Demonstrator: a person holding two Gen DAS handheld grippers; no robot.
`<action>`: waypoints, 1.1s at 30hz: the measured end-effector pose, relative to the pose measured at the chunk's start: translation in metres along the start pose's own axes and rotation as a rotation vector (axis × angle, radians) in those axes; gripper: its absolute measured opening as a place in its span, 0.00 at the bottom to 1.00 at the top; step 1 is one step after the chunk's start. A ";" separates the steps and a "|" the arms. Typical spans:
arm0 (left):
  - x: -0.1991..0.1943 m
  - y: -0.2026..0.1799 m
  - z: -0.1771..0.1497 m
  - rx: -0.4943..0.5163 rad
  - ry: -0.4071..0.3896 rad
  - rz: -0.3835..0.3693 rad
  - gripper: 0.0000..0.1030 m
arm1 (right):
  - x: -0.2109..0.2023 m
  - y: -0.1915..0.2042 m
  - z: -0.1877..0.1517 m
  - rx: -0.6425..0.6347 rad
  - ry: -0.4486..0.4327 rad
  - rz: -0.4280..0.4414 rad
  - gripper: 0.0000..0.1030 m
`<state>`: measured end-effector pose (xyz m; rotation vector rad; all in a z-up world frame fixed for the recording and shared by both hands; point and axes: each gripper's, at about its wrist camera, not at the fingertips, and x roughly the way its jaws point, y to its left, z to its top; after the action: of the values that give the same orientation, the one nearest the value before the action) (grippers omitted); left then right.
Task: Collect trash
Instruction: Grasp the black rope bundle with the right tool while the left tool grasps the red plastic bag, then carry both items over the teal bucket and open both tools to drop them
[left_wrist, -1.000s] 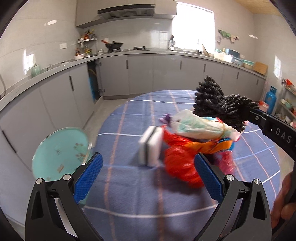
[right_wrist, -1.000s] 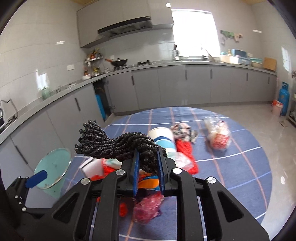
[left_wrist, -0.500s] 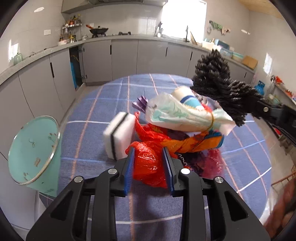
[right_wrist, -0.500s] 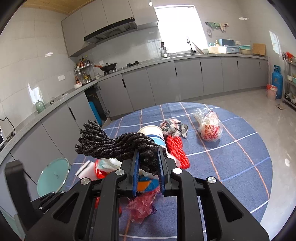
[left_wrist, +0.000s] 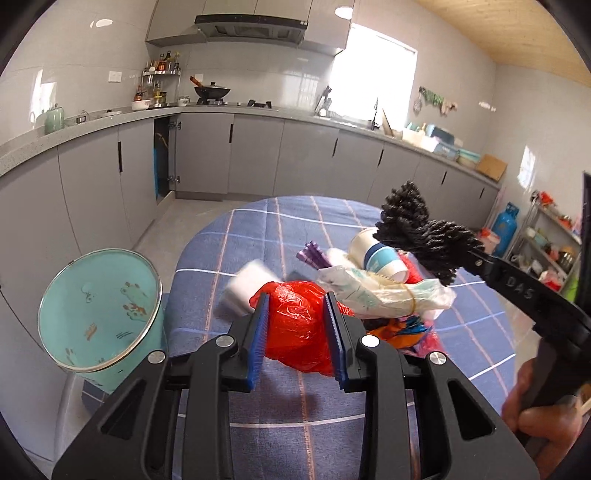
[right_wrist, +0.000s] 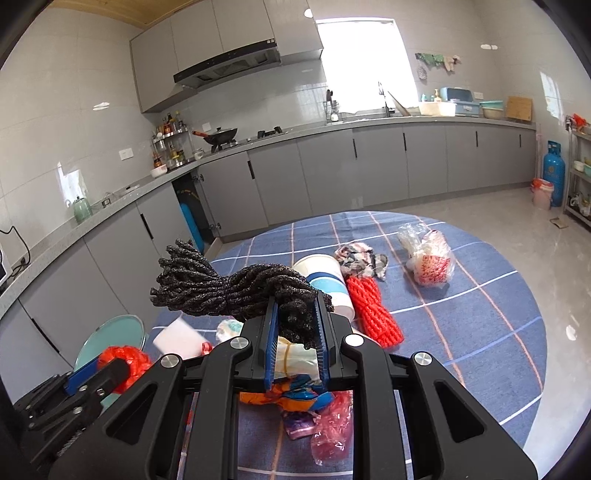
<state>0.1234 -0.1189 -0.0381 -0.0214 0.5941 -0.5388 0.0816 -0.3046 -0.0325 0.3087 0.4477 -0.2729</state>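
Note:
My left gripper (left_wrist: 295, 299) is shut on a crumpled red plastic bag (left_wrist: 295, 332), just in front of the trash pile on the blue checked table (left_wrist: 258, 229). That bag (right_wrist: 125, 356) and the left gripper (right_wrist: 105, 369) also show low on the left in the right wrist view. My right gripper (right_wrist: 295, 302) is shut on a black rope bundle (right_wrist: 229, 288) and holds it above the pile. In the left wrist view the black rope bundle (left_wrist: 417, 229) hangs at the right, over a paper cup (left_wrist: 376, 254). An open teal bin (left_wrist: 99, 310) stands left of the table.
A blurred white sponge (left_wrist: 245, 291), a tied white wrapper (left_wrist: 388, 295) and purple strips (left_wrist: 314, 254) lie in the pile. Further right lie a red net (right_wrist: 373, 314), a checked rag (right_wrist: 362, 258), a clear printed bag (right_wrist: 428, 258) and a pink bag (right_wrist: 332, 424). Grey cabinets line the walls.
The left gripper was open before the pile, then closed on the red bag and drew it back from the heap. The white sponge shifted. The right gripper kept its hold on the rope.

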 end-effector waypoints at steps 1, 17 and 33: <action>-0.004 -0.001 0.000 0.005 -0.005 -0.006 0.29 | -0.001 0.000 0.000 0.001 -0.001 -0.004 0.18; -0.035 0.089 0.026 -0.102 -0.079 0.278 0.29 | 0.017 0.076 -0.001 -0.065 0.027 0.130 0.19; -0.005 0.195 0.016 -0.225 0.044 0.442 0.29 | 0.100 0.216 -0.044 -0.215 0.211 0.270 0.19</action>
<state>0.2213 0.0496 -0.0554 -0.0886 0.6768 -0.0429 0.2214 -0.1098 -0.0659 0.1845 0.6311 0.0729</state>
